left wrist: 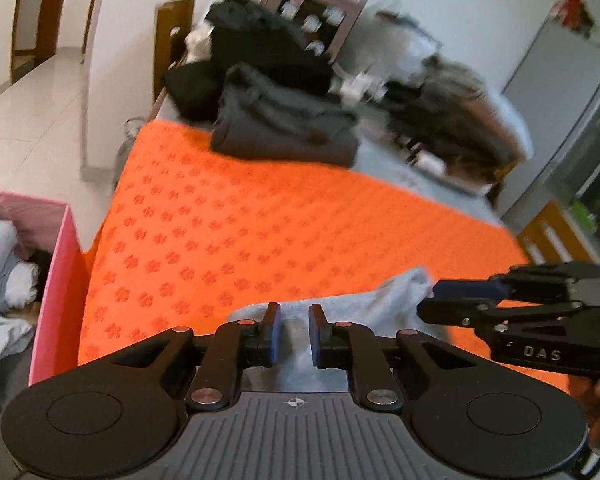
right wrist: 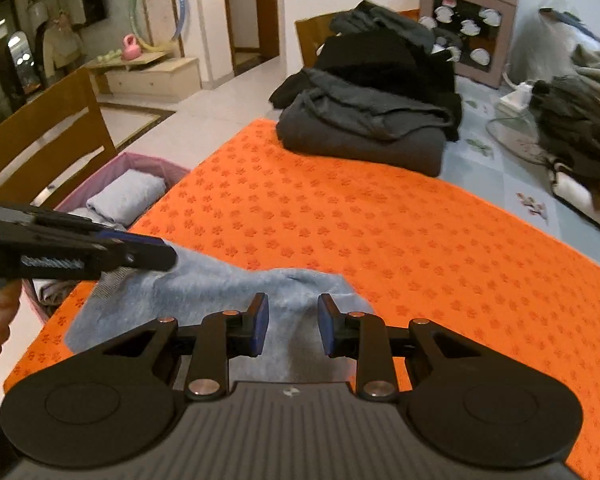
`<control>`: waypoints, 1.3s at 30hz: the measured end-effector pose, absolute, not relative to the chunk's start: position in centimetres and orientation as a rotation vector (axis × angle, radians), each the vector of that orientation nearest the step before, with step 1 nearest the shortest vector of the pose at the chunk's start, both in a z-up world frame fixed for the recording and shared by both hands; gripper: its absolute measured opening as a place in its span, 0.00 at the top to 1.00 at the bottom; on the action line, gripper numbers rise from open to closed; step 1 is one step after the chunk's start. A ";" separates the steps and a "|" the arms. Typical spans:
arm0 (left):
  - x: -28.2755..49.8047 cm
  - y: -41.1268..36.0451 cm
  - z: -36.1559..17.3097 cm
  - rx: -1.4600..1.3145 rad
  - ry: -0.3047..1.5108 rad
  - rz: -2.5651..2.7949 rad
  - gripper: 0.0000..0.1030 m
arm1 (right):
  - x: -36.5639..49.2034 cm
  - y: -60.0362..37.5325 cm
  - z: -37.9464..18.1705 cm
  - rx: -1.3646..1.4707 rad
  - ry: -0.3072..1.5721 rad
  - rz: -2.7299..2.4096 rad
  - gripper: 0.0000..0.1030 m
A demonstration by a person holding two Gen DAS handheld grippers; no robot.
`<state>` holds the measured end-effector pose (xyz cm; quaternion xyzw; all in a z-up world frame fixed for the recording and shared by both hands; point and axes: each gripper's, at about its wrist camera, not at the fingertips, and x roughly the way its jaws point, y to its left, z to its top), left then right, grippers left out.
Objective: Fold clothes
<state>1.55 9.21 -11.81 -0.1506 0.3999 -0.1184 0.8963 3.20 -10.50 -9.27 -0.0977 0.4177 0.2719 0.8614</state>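
**WORK AREA STATUS: GARMENT AT NEAR EDGE OF DESK**

Surroundings: 1 orange mat (left wrist: 260,220) covers the near part of the desk (right wrist: 480,168). At the far end of the mat lies 1 stack of dark folded clothes (right wrist: 360,128), well apart from both grippers. The mat between the stack and the garment is bare. Further dark and pale clothing lies loose on the desk beyond the stack. 1 pink bin (left wrist: 60,280) stands just beside the desk's left edge and holds pale folded items. 2 wooden chairs show in the right wrist view; the nearer chair (right wrist: 48,136) stands behind the bin.

Count: 2 grippers, 1 grey garment, 1 bin, 1 mat.

Task item: the grey garment (right wrist: 204,284) lies on the mat's near edge, under both grippers. The left gripper (left wrist: 294,336) is narrow and pinches the garment's left edge, which rises to its tips. The right gripper (right wrist: 292,324) stands at a narrow gap over the garment's right end; whether its pads press the cloth cannot be told.
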 end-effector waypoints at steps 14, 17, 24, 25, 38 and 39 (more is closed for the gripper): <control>-1.2 11.5 -10.6 -0.328 0.752 -0.184 0.40 | 3.9 -11.2 -9.8 -0.160 0.893 0.549 0.57; -2.5 12.6 -11.1 -0.356 0.793 -0.175 0.31 | 3.3 -12.8 -9.4 -0.122 0.909 0.519 0.46; -3.1 13.8 -13.6 -0.474 0.926 -0.226 0.28 | 3.2 -15.8 -12.1 0.047 1.035 0.479 0.31; -3.0 13.9 -13.9 -0.488 0.934 -0.229 0.27 | 3.2 -16.2 -12.6 0.081 1.052 0.478 0.31; -2.6 12.5 -14.6 -0.513 0.928 -0.222 0.67 | 2.9 -16.5 -14.8 0.370 1.089 0.523 0.74; -2.7 12.2 -14.3 -0.496 0.917 -0.210 0.71 | 2.8 -16.3 -14.5 0.365 1.080 0.525 0.75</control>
